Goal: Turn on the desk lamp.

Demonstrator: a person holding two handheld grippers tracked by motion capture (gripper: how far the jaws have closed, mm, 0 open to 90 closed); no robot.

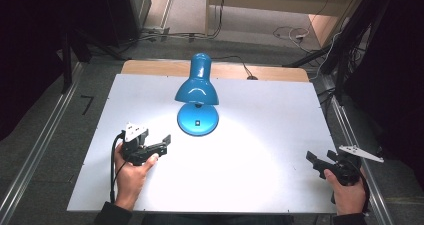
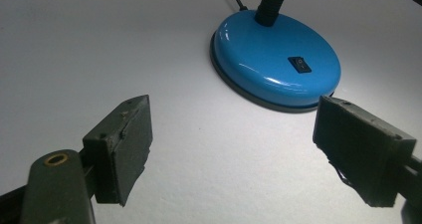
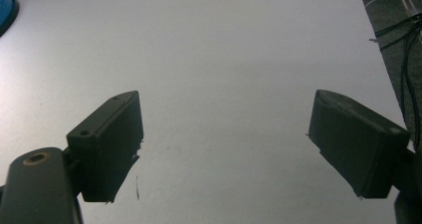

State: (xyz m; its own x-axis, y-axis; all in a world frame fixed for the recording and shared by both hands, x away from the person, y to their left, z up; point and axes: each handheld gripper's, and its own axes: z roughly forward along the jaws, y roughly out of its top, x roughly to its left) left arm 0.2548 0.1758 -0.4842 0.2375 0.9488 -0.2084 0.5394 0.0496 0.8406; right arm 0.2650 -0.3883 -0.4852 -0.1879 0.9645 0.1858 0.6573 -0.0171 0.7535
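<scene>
From above, a glossy blue metal desk lamp [image 1: 197, 97] stands toward the far middle of the white rectangular tabletop [image 1: 260, 150], its shade tipped down and throwing a bright pool of light on the surface in front of its round base. The left gripper [image 1: 162, 144], black with a trailing cable, sits in the person's left hand [image 1: 131, 172] just beside the base, jaws pointing at it. The right gripper [image 1: 316, 161] is held in the right hand [image 1: 347, 187] well apart, near the table's right edge.

In the left gripper view, both jaws stand wide apart, holding nothing, with the lamp's base [image 2: 276, 59] and its small black rocker switch [image 2: 299, 64] near ahead.

In the right gripper view, the jaws gape equally wide over bare tabletop [image 3: 224, 59]; a blue sliver at the top left corner is probably the lamp's base [image 3: 6, 7].
</scene>
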